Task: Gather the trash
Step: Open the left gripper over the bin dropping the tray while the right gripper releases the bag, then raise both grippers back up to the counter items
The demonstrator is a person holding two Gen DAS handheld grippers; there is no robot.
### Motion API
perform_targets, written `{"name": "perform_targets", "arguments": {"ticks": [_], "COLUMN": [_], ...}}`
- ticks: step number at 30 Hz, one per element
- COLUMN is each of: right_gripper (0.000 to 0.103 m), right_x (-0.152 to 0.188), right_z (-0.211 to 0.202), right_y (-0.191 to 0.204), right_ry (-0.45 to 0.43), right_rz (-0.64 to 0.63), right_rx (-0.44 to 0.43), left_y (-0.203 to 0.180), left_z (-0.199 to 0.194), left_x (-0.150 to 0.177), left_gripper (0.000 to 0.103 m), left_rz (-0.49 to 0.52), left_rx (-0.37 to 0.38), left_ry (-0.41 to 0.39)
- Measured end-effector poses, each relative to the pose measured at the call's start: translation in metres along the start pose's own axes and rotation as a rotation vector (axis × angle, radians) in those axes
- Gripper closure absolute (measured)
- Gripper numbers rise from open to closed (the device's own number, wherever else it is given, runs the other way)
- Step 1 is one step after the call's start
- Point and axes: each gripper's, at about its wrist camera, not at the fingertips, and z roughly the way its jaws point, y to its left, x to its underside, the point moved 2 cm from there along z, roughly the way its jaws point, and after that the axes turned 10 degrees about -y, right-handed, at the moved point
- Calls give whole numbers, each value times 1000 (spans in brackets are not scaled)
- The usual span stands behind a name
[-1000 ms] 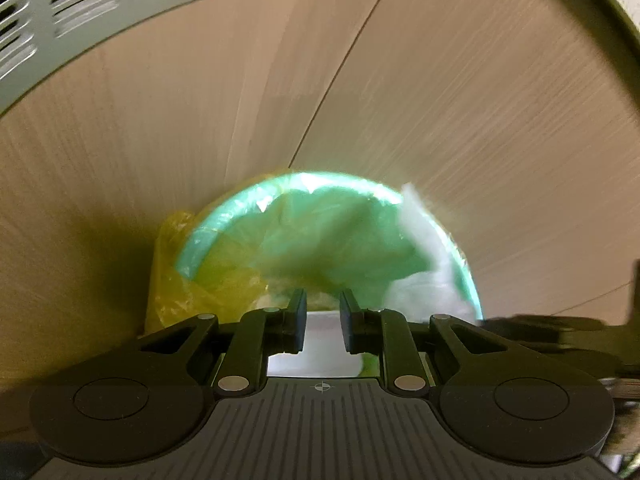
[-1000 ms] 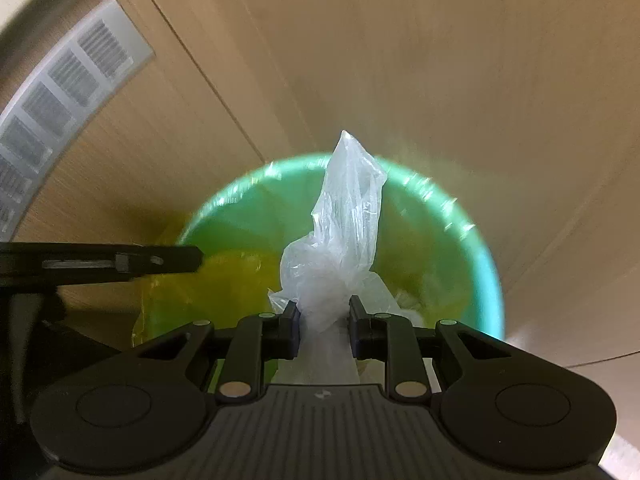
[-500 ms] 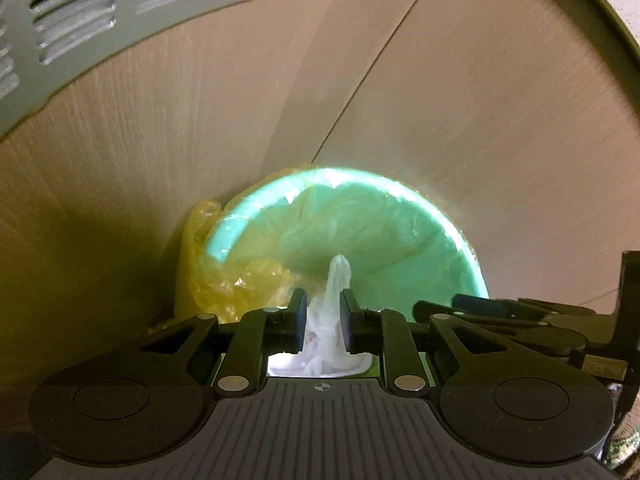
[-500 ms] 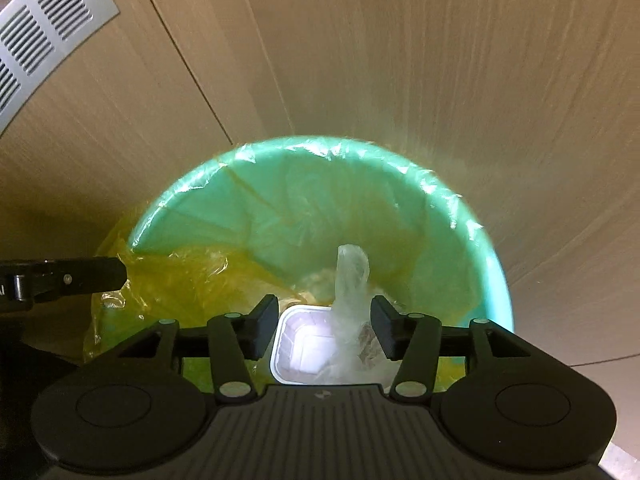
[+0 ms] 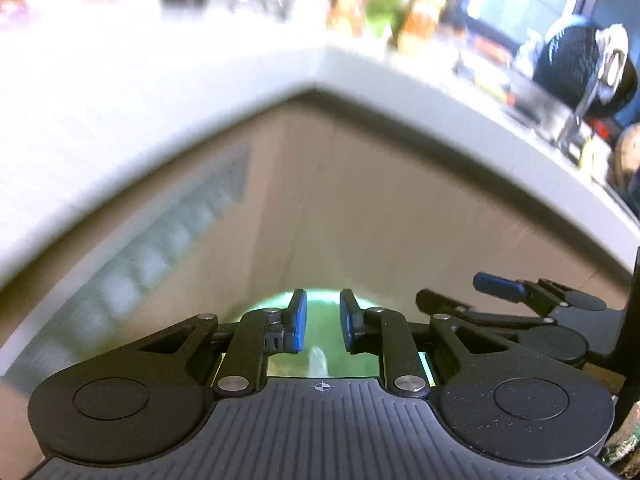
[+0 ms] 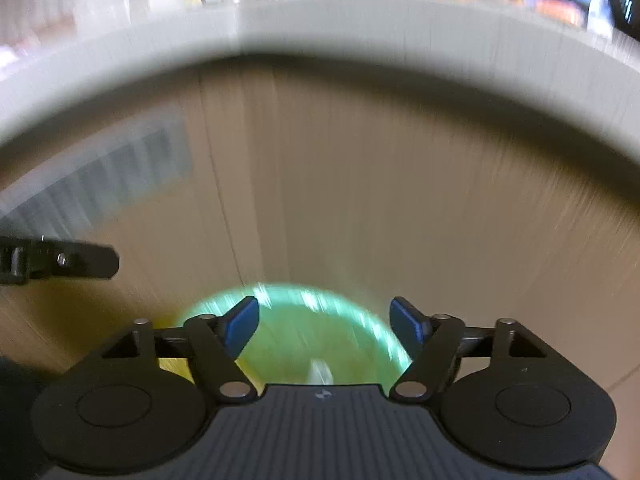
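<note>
Below me, low in both views, stands a green bin with a yellowish liner. A clear white plastic bag lies inside it, and its tip also shows in the left wrist view. My left gripper hangs above the bin with a narrow gap between its blue pads and nothing in it. My right gripper is opening wide above the bin and holds nothing. It also shows at the right of the left wrist view.
A grey countertop edge arches above the wooden cabinet front. A vent grille sits on the left panel. Blurred bottles and a dark round object stand on the counter. The bin sits in the cabinet corner.
My right gripper opened and let the plastic bag drop into the bin. Both grippers rose well above the bin, so the countertop has come into view.
</note>
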Motion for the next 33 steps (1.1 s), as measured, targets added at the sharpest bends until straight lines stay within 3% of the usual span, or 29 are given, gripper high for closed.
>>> {"name": "perform_targets", "arguments": {"ticks": [4,8,12,17,20,25,31,33], "right_gripper": [27,27,27,27,27,27,27,38], "right_x": [-49,-107,-174,-231,-239,-234,-225,-219], "right_z": [-26,-36,-40,-23,-2,40,87,96], "right_y": [19,51,105,204,258,347,388,393], "right_ry": [-83,-173,-184,-146,-109,-113,-14,11], "right_rz": [3,-9,-44,-133,-173,-335,-358,-383], "right_rx": [-126,-203,-321,-479,-545,-528,-497,-486], "left_y": [4,17,44,81,105,141,177,182], "left_z": [-58,-130,-193,-241,-248,-257,-267,-269], "left_x": [-31,-75,-105,-112,-110,-101,-96,-91], "left_gripper": [82,82,83,83,83,83,83,83], "left_rz": [-20,-54,-106,-183,-216,-272,-292,-288], "left_rx": [-77,-161,-326,-429,-475,-515,-525,-525], "left_ry": [-38,-164,-329,-404,-376,-341,-336,-334]}}
